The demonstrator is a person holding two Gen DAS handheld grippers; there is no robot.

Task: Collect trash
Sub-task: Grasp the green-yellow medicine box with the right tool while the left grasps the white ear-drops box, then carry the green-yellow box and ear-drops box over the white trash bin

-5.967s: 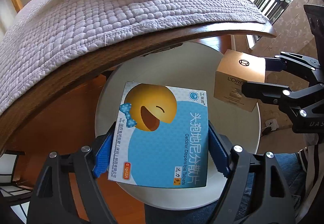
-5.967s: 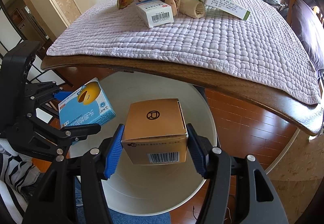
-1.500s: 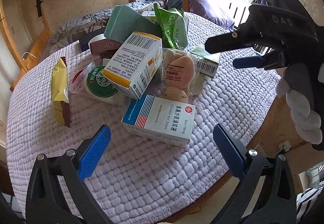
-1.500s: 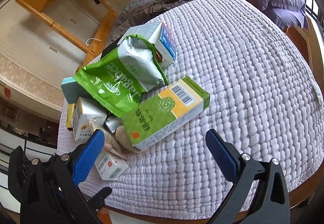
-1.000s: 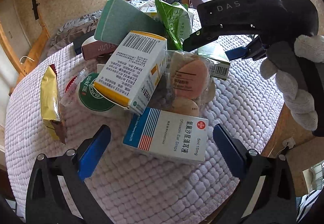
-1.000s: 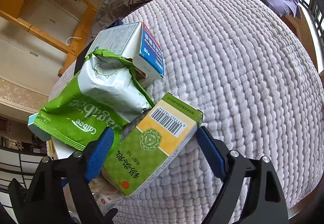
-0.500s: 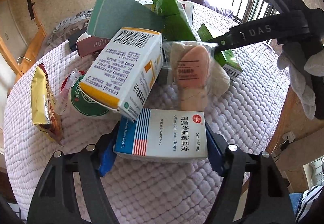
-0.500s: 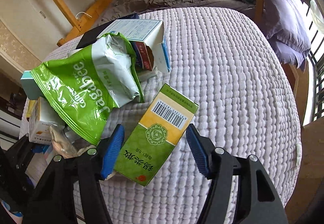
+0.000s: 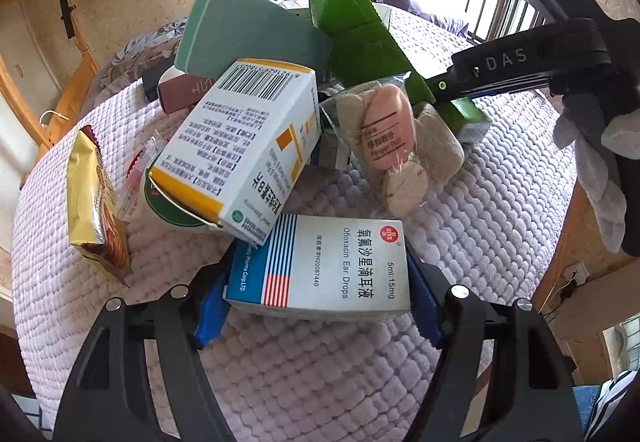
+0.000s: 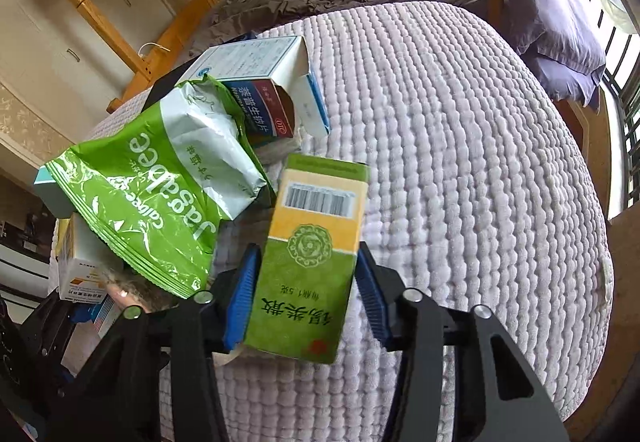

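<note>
My left gripper [image 9: 320,282] is shut on a white ear drops box [image 9: 320,266] with red and blue stripes, which lies on the quilted cloth [image 9: 480,234]. My right gripper [image 10: 306,292] is shut on a green and yellow medicine box [image 10: 310,258], tilted up off the cloth [image 10: 460,162]. That box also shows behind the pile in the left wrist view [image 9: 468,114]. The right gripper's black body [image 9: 528,62] crosses the upper right of the left wrist view.
A pile of trash sits on the cloth: a white and orange box [image 9: 240,146], a bag of puffs [image 9: 396,146], a gold wrapper [image 9: 96,202], a teal box [image 9: 248,30], a green snack bag [image 10: 160,186] and an open blue box [image 10: 260,82]. The table edge [image 9: 580,242] is at right.
Both grippers held boxes over a white bin, then came open over the table. In the last second both closed, the left on the ear drops box, the right on the green box, which swung upright.
</note>
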